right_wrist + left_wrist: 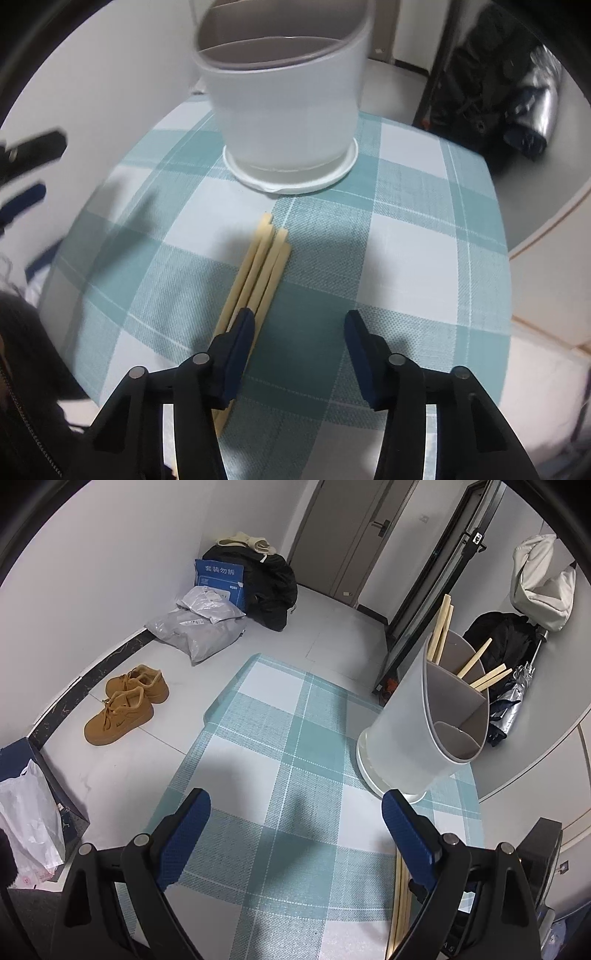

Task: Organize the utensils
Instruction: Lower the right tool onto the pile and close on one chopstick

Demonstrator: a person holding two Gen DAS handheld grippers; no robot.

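Right gripper stood with its jaws apart and nothing between them, low over the checked surface. Bundle of loose chopsticks lay flat on the cloth, running under the left finger and away ahead toward the holder; their far tips stopped short of its base. Judged light, stiff, thin wood, smooth enough to roll or fan apart if pinched off-centre; best taken across the bundle near mid-length, jaws squared to the sticks, so the lot stayed together. Left gripper was likewise spread wide and empty, the same chopsticks lying close beside its right finger. Ahead and to its right stood the holder, pale plastic with divided compartments, several chopsticks already leaning out of the far one. Probably light and easily tipped if knocked. Farther off on the floor, a blue box bore white Chinese characters, "套装勿拆"; the tan shoes showed no legible mark.
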